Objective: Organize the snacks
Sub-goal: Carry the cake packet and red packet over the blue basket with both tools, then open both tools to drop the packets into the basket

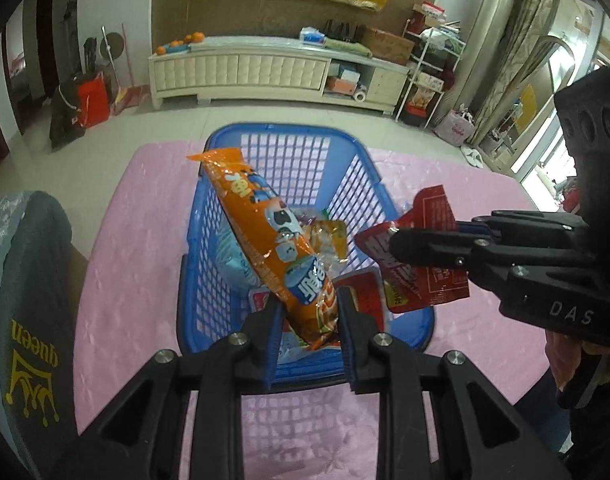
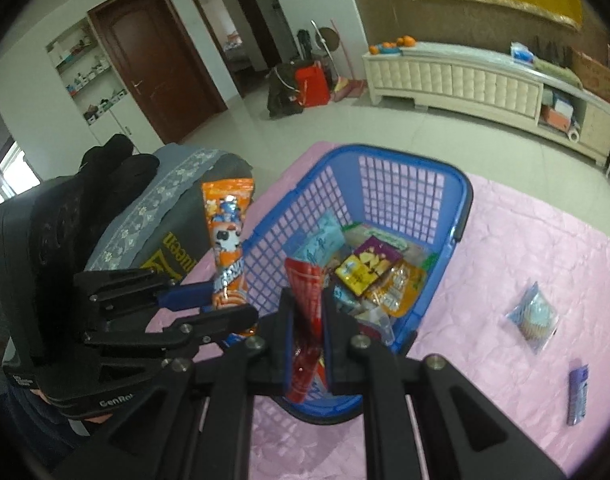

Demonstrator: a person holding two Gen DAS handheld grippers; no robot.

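A: Both claws are over the blue basket (image 1: 221,240) now. The left claw (image 1: 309,316) is clenched on the long orange packet (image 1: 265,232), near its lower end, and the right claw (image 2: 307,344) is clenched on a red packet (image 2: 305,304).

B: Which way does the orange one lie?

A: Its long axis runs from the claw up and away, over the left side of the basket, so it points along the basket's length. The free end is higher than the rim. The basket opening is directly under it.

B: And the red one?

A: It hangs over the near right corner of the basket, flat and a little crumpled, with yellow print. I think both only need to go down and be let go.

B: How does the orange packet look?

A: Glossy, stiff enough to stand out from the claw, with a cartoon cow printed on it.

B: Is there still something outside?

A: Yes, on the pink counter (image 2: 525,240), to the right of the basket, a small clear bag (image 2: 533,320) and a purple stick packet (image 2: 579,394) lie well apart from it. The right claw is nearer to them.
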